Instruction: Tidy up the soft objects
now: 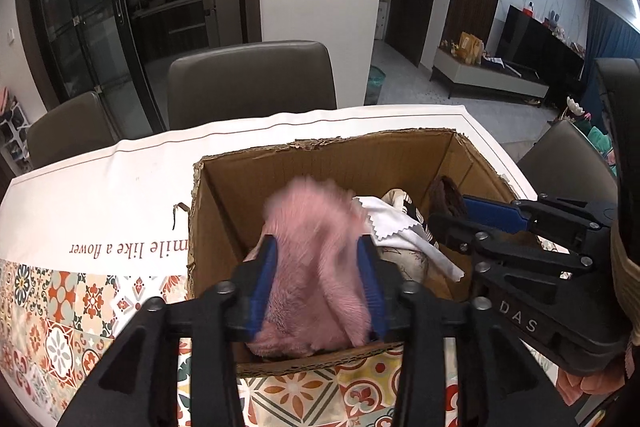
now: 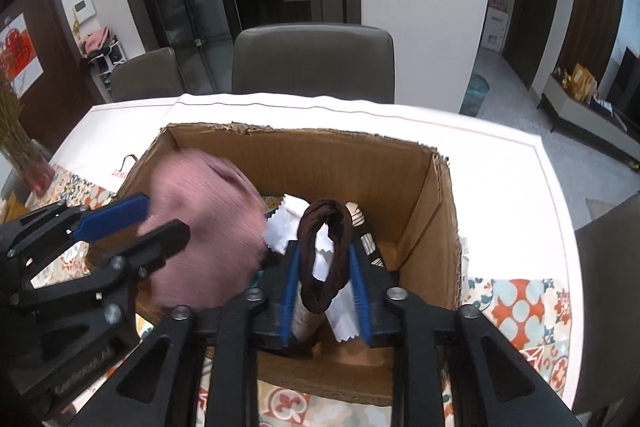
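The pink fluffy cloth (image 1: 316, 259) is hanging blurred between the blue pads of the left tool (image 1: 318, 267), over the near left part of the open cardboard box (image 1: 320, 163). Those pads are standing apart on either side of the fur and seem not to be pinching it, so I am judging that tool released, with the cloth dropping into the box. The brown looped band (image 2: 326, 255) is sitting between the blue pads of the right tool (image 2: 326, 267), low in the middle of the box. A gap is showing on each side of the band, so that tool is reading as released too.

Under both lie a white cloth with a zigzag edge (image 2: 294, 223) and a striped fabric piece (image 2: 366, 241). The box is standing on a bench covered by a patterned tablecloth (image 1: 60, 307), with grey chairs (image 1: 252, 83) behind.

To finish this drop well, the person should be letting both items fall clear before lifting, then raising each tool straight up so no fibre is snagging on the pads. Keeping the tools off the box walls is helping avoid shoving the box.
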`<action>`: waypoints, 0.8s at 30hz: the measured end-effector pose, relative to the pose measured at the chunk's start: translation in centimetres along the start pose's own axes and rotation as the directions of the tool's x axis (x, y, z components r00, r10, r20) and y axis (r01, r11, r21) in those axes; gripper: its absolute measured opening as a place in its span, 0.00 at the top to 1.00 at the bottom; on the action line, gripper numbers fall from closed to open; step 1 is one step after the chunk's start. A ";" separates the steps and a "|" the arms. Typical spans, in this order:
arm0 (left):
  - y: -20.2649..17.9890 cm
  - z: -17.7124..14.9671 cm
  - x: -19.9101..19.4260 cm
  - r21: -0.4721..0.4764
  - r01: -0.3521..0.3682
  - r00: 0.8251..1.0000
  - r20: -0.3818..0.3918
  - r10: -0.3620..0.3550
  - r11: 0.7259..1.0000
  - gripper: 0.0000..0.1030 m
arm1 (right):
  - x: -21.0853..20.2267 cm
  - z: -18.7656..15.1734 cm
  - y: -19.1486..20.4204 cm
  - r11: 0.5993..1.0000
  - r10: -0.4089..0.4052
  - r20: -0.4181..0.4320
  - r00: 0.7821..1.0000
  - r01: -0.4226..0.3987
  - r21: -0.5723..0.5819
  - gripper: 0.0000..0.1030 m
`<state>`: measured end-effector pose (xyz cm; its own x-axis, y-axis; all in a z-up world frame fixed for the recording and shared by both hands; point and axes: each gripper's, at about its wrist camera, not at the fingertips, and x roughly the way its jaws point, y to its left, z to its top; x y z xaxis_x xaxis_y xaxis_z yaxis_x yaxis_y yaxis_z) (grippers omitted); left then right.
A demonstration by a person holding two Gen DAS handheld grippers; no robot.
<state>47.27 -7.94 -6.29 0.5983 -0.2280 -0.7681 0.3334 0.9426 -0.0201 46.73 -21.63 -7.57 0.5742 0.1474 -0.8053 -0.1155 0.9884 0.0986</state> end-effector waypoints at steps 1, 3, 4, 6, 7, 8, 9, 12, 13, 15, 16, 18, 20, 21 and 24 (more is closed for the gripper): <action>0.0 0.0 0.0 0.002 -0.002 1.000 0.002 0.002 1.000 0.55 | 0.1 0.0 -0.1 1.000 -0.001 0.000 1.000 0.001 0.003 0.62; 0.0 0.1 -0.4 0.004 -0.022 1.000 0.007 0.022 1.000 0.54 | -0.3 0.0 -0.1 1.000 -0.011 0.006 1.000 0.011 0.002 0.60; 0.0 0.0 -0.7 0.006 -0.033 0.999 0.013 0.033 0.999 0.53 | -0.4 0.0 0.0 1.000 -0.014 0.011 1.000 0.013 0.002 0.60; 0.3 -0.1 -1.2 -0.002 -0.056 0.998 0.025 0.056 0.998 0.48 | -0.9 0.0 0.0 1.000 -0.016 0.017 1.000 0.016 0.011 0.58; 0.4 -0.1 -1.5 -0.009 -0.067 0.997 0.030 0.067 0.998 0.48 | -1.1 0.0 0.0 1.000 -0.022 0.018 1.000 0.021 0.019 0.54; 0.6 -0.2 -1.9 -0.016 -0.075 0.997 0.034 0.075 0.997 0.47 | -1.5 -0.1 0.0 0.999 -0.029 0.024 0.999 0.028 0.033 0.51; 0.8 -0.2 -2.4 -0.023 -0.084 0.996 0.038 0.084 0.996 0.47 | -1.9 -0.2 -0.1 0.999 -0.031 0.032 0.999 0.029 0.044 0.49; 1.2 -0.6 -4.1 -0.040 -0.113 0.992 0.058 0.116 0.993 0.46 | -3.6 -0.7 0.2 0.997 -0.033 0.056 0.998 0.029 0.070 0.49; 1.2 -0.9 -4.8 -0.045 -0.117 0.990 0.071 0.120 0.992 0.46 | -4.3 -0.9 0.4 0.997 -0.040 0.068 0.997 0.035 0.075 0.49; 1.2 -1.3 -6.1 -0.047 -0.128 0.987 0.093 0.132 0.991 0.43 | -5.8 -1.5 0.7 0.995 -0.051 0.096 0.994 0.042 0.088 0.49; 1.2 -1.6 -6.9 -0.047 -0.135 0.984 0.107 0.139 0.990 0.42 | -6.6 -1.8 0.9 0.994 -0.057 0.110 0.992 0.046 0.097 0.48; 1.3 -2.1 -8.4 -0.052 -0.140 0.981 0.131 0.146 0.989 0.41 | -8.1 -2.3 1.2 0.993 -0.072 0.129 0.989 0.058 0.107 0.45; 1.3 -2.6 -9.9 -0.056 -0.141 0.977 0.157 0.148 0.988 0.40 | -9.9 -3.0 1.7 0.991 -0.091 0.157 0.983 0.074 0.113 0.42; 1.3 -3.0 -10.8 -0.058 -0.144 0.973 0.173 0.152 0.988 0.39 | -10.7 -3.3 1.9 0.990 -0.101 0.168 0.981 0.083 0.113 0.42; 1.1 -3.9 -13.1 -0.053 -0.152 0.964 0.211 0.160 0.987 0.38 | -13.3 -4.3 2.6 0.986 -0.139 0.212 0.967 0.115 0.121 0.36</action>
<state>36.99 -3.00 1.25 0.7841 -0.1209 -0.6087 0.1996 0.9779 0.0629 35.26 -21.23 0.91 0.7435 0.0126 -0.6686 0.0507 0.9959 0.0751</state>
